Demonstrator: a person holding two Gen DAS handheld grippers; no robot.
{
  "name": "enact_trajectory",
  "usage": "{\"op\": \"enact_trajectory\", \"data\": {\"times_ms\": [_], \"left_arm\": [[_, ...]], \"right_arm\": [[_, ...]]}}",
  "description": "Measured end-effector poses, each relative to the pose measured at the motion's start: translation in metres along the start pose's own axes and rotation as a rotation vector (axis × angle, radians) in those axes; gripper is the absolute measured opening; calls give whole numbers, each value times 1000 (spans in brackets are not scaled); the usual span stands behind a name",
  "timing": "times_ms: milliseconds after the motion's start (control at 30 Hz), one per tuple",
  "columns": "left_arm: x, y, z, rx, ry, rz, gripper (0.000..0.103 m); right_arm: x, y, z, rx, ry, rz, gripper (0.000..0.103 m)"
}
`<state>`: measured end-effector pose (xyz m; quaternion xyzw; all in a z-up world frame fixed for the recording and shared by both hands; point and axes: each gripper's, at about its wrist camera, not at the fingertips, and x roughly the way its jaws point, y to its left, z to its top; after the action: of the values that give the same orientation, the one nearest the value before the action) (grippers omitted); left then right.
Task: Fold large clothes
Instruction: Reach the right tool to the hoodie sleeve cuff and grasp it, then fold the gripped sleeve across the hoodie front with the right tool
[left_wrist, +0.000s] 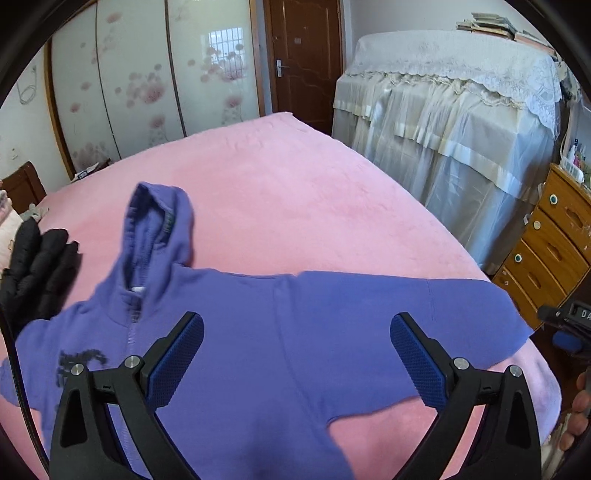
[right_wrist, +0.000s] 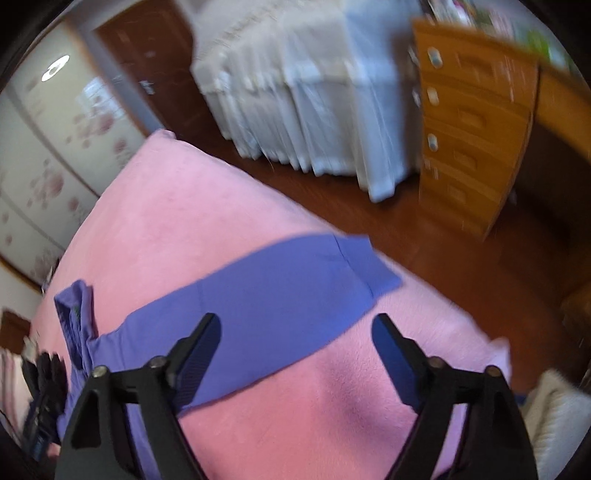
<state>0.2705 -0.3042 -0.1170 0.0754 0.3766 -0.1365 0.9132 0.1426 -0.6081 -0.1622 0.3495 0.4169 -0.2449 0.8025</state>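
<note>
A purple zip hoodie lies spread front-up on the pink bed, hood toward the far side, one sleeve stretched out to the right. My left gripper is open and empty, held above the hoodie's chest. In the right wrist view the outstretched sleeve runs across the bed toward its edge. My right gripper is open and empty, held above the sleeve's near edge. This view is blurred by motion.
A black padded garment lies at the bed's left side. A white draped piece of furniture and a wooden drawer chest stand to the right, past a strip of wooden floor. The right gripper's body shows at the left view's right edge.
</note>
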Motion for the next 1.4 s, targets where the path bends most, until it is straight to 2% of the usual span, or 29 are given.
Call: {"op": "enact_trajectory", "data": {"times_ms": [133, 233, 367, 567, 600, 633, 700, 800, 867, 1000, 1100, 1200, 1300, 1400], "left_arm": [[30, -18, -6, 7, 12, 5, 101], [44, -28, -10, 9, 7, 1, 98], [59, -39, -13, 3, 31, -42, 93], [67, -50, -19, 15, 85, -79, 93], [66, -50, -19, 22, 102, -90, 93], [66, -50, -20, 33, 119, -97, 93], [64, -47, -20, 49, 160, -96, 93], [53, -29, -16, -1, 179, -112, 93], [37, -10, -11, -35, 161, -121, 93], [-1, 32, -4, -61, 82, -104, 93], [-24, 73, -8, -106, 54, -67, 93], [-36, 123, -20, -195, 56, -44, 93], [-36, 165, -39, -274, 80, -18, 93], [-28, 188, -61, -284, 111, 23, 93]], "right_arm": [[29, -20, -2, 107, 51, 26, 76], [40, -28, -3, 150, 62, 11, 76], [48, -39, -4, 191, 72, 26, 76], [69, -50, -2, 252, 72, 56, 43], [71, -48, -1, 246, 69, 53, 35], [71, -44, -1, 232, 57, 53, 21], [61, -36, -1, 212, 5, 70, 13], [19, -3, -5, 87, -158, 139, 11], [-16, 37, -13, -66, -240, 198, 11], [-67, 120, -47, -337, -281, 336, 10], [-82, 165, -75, -443, -250, 439, 10], [-74, 208, -114, -529, -174, 525, 10], [-44, 235, -148, -590, -100, 515, 10], [-3, 248, -180, -618, -6, 469, 10]]}}
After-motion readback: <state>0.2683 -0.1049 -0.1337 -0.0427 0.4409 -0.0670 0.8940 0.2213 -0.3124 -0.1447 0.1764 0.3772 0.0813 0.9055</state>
